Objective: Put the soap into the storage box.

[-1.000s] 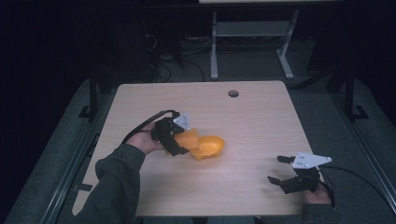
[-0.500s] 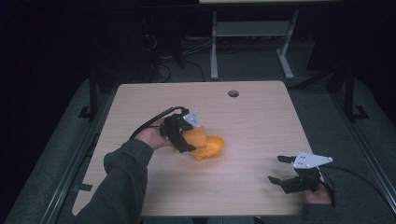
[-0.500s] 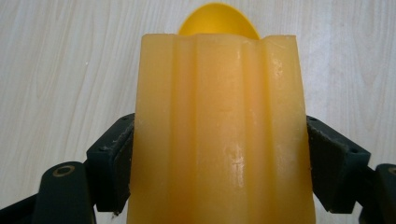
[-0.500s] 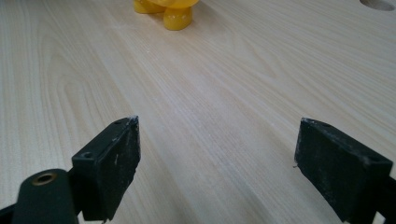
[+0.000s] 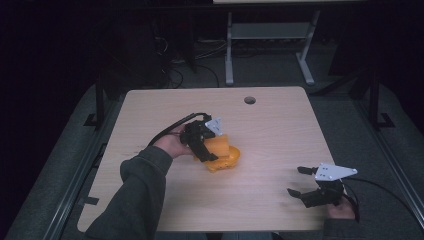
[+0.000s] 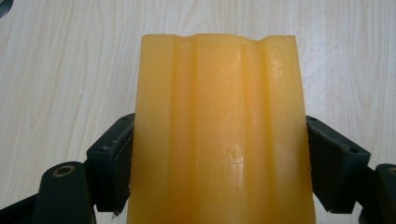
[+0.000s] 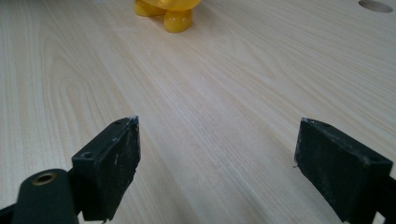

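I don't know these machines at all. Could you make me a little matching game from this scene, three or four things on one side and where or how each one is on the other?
Things:
1. left gripper
2. right gripper
3. orange block
4. round hole

States:
A. near the table's far edge
B. jaws apart, nothing between them
C. squeezed between two black jaws
D. shut on something orange

Pairs: 1-D, 2-B, 3-C, 4-A
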`<state>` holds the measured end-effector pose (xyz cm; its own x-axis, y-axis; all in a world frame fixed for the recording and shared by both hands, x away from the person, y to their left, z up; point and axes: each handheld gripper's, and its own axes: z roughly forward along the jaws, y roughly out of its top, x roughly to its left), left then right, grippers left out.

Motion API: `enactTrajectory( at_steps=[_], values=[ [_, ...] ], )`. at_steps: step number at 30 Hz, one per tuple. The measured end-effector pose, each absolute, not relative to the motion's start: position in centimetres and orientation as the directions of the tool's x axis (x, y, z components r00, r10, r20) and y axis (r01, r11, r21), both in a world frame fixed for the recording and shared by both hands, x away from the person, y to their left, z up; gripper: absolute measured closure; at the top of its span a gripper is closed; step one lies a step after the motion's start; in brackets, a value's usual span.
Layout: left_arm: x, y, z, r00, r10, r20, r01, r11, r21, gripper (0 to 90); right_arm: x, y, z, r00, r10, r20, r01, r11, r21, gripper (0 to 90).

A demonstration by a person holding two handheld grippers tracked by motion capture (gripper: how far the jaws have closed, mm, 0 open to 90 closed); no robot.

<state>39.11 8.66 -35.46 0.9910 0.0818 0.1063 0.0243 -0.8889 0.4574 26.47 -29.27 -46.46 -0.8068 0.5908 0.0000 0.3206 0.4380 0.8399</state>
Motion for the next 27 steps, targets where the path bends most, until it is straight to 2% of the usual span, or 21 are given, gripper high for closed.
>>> enactTrajectory(
  at_steps=[27],
  values=[
    [40.1, 6.2, -37.4, 0.997, 0.049, 0.066, 0.014, -0.896, 0.444, 20.9, 26.5, -29.3, -46.5, -0.809, 0.588, 0.000, 0.318, 0.436, 0.842, 13.7]
  ],
)
